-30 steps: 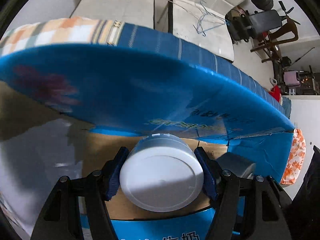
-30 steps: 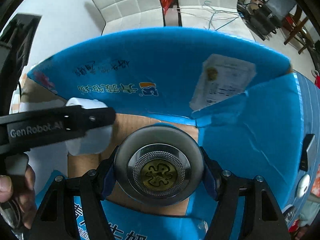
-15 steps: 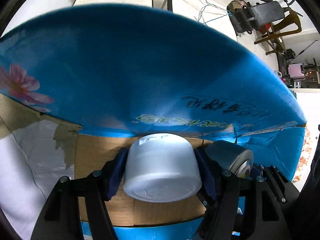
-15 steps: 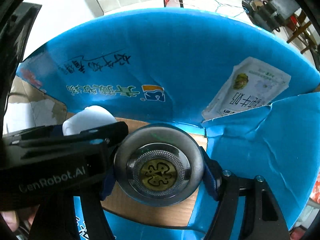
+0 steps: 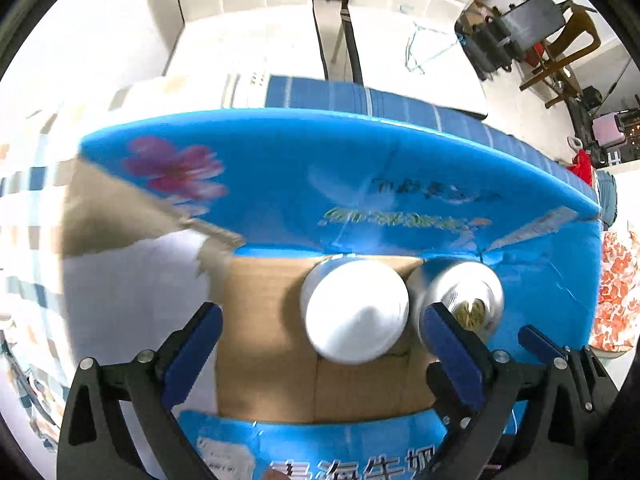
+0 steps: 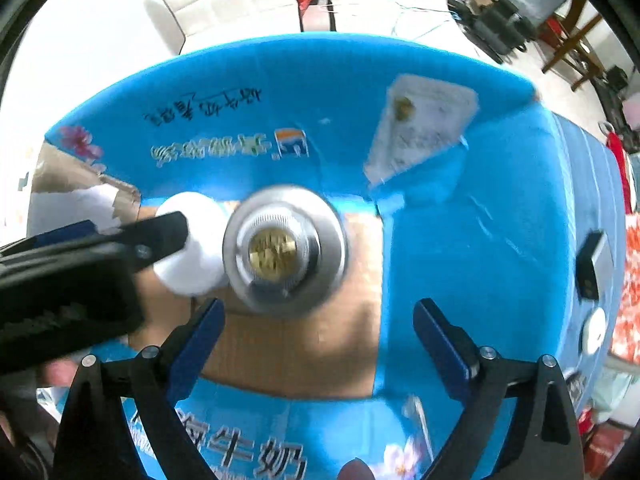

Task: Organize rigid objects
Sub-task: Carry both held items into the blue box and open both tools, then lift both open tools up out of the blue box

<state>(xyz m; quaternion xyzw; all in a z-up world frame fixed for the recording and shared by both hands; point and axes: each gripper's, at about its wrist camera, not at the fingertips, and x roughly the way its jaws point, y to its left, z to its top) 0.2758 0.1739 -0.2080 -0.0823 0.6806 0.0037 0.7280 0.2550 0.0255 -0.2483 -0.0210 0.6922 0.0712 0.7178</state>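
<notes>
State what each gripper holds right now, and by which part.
Nothing. Both the left gripper and right gripper have their jaws open; the white jar and metal tin sit free in the box.

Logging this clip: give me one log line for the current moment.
left tongs: open | right tongs: open | white jar: in blue box, beside metal tin | both unheld

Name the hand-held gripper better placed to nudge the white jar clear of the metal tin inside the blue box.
Left. The left hand-held gripper is open with the white jar lying between its fingers, right ahead. The right hand-held gripper is open in front of the metal tin, with the jar off to its side.
</notes>
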